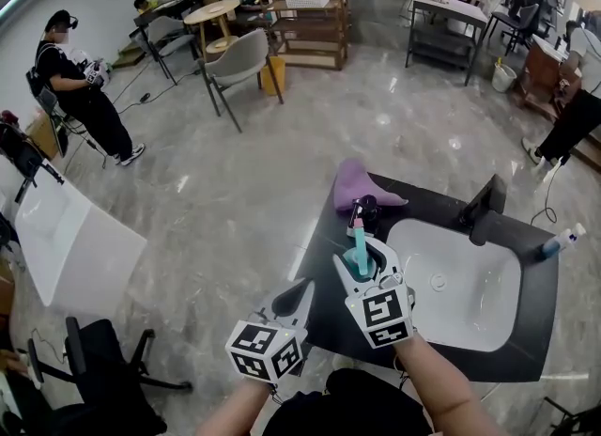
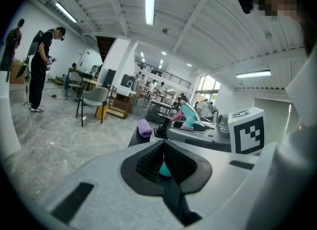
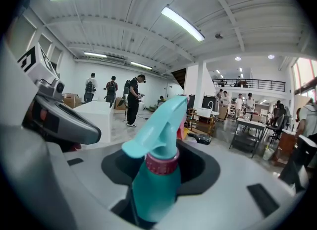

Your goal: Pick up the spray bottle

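Right gripper view shows the right gripper (image 3: pixel 161 169) clamping the spray bottle (image 3: pixel 154 187); left gripper (image 2: pixel 163 147) fingers are closed.

Above the dark surface (image 1: pixel 537 323), just left of its white sink (image 1: pixel 474 284), the right claw (image 1: pixel 360 257) holds a teal spray bottle (image 1: pixel 361 261) upright between its jaws, a purple cloth (image 1: pixel 355 185) lying beyond, while the left claw (image 1: pixel 302 290) hovers at the surface's near-left edge, jaws together.
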